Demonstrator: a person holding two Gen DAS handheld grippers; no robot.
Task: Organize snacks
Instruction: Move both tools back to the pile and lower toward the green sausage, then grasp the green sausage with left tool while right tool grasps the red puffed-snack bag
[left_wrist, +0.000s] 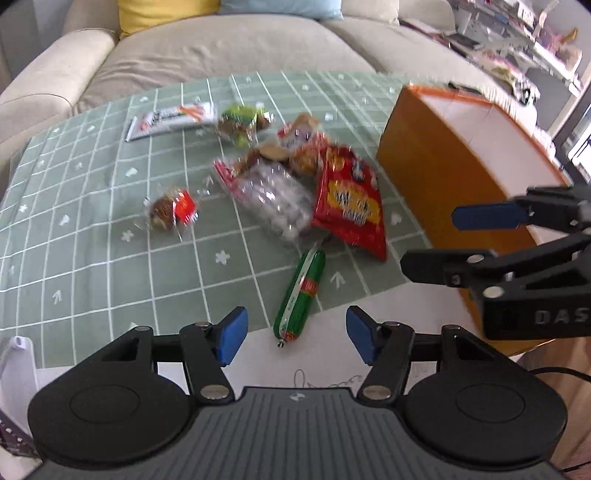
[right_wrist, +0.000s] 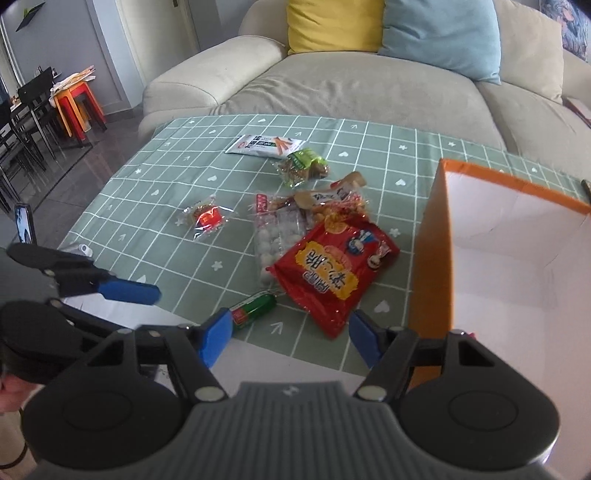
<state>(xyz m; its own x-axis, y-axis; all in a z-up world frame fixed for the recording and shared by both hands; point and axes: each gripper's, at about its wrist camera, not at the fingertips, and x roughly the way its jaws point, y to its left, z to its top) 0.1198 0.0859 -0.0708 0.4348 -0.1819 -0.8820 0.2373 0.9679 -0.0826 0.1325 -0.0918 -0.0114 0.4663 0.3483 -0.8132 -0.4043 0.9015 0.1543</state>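
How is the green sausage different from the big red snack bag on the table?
The green sausage is a slim tube, while the red snack bag is a broad, flat pouch. The green sausage lies alone at the near edge of the checked cloth, partly past it; the red snack bag lies fully on the cloth, overlapping a clear pack of white balls. Both lie flat and untouched, beside the orange box.
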